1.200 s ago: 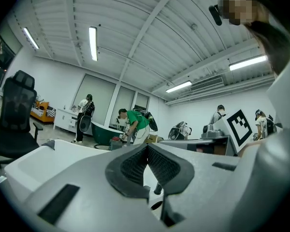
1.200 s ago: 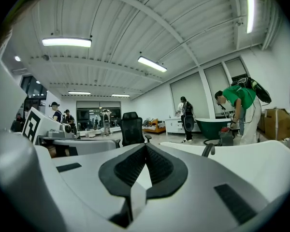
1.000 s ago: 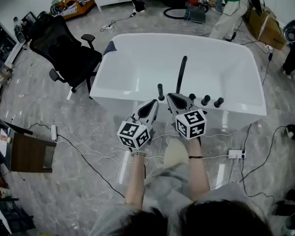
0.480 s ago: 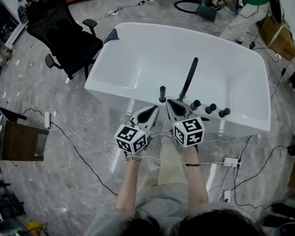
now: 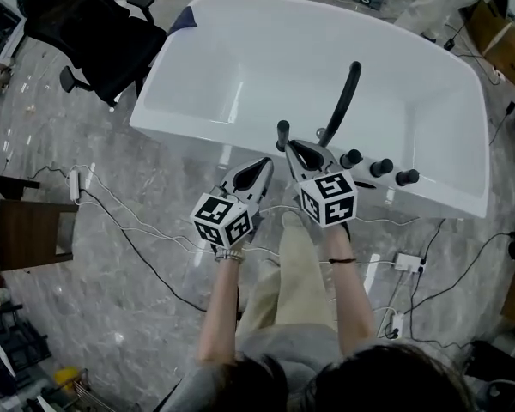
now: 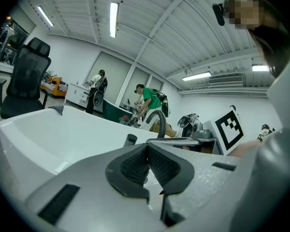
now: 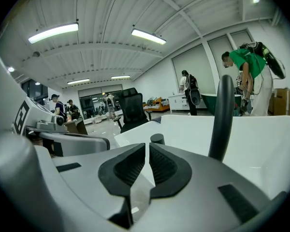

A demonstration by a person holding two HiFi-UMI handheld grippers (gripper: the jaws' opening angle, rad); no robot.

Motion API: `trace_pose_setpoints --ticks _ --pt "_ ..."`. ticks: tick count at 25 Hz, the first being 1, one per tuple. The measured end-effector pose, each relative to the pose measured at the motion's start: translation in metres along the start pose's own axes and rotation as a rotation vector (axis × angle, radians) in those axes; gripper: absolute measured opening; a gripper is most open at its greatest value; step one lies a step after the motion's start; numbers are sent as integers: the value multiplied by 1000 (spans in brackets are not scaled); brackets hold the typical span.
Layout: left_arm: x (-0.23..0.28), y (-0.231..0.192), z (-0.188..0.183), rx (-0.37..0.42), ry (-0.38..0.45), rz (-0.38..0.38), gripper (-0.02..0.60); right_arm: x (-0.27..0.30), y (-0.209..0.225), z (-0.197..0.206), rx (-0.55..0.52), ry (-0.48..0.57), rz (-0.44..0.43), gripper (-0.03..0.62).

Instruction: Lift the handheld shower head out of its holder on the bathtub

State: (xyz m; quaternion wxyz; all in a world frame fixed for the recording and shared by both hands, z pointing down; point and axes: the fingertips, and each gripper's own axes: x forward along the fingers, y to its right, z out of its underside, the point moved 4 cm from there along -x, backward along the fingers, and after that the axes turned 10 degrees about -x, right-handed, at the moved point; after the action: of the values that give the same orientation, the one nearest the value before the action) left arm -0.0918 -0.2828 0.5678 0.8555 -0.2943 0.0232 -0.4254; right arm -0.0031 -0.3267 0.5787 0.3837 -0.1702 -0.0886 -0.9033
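The black handheld shower head (image 5: 282, 134) stands upright in its holder on the near rim of the white bathtub (image 5: 197, 136). It shows as a short black cylinder (image 6: 130, 139) in the left gripper view and again (image 7: 157, 138) in the right gripper view. My right gripper (image 5: 293, 148) is shut and empty, its tip just right of the shower head and apart from it. My left gripper (image 5: 261, 165) is also shut and empty, lower and to the left, outside the rim. The pads meet in both gripper views (image 6: 147, 147) (image 7: 147, 148).
A tall curved black spout (image 5: 343, 101) rises right of the shower head, with three black knobs (image 5: 380, 166) along the rim. A black office chair (image 5: 86, 24) stands at the tub's left. Cables and a power strip (image 5: 408, 262) lie on the marble floor. People stand beyond the tub (image 7: 249, 76).
Both grippers have come down and forward towards the tub's near rim. The right gripper's tip now sits beside the shower head. Both stay shut.
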Motion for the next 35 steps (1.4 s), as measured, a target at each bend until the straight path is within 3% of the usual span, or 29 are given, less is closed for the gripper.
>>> trace_pose_setpoints --ticks 8,18,35 --pt "22 -32 27 -8 -43 -10 5 36 15 50 23 -64 -13 61" --pt "31 -63 47 -35 -79 -42 5 72 23 74 27 -97 -39 141" --pt "36 -87 61 -82 -78 -73 5 107 29 92 6 -138 -26 156"
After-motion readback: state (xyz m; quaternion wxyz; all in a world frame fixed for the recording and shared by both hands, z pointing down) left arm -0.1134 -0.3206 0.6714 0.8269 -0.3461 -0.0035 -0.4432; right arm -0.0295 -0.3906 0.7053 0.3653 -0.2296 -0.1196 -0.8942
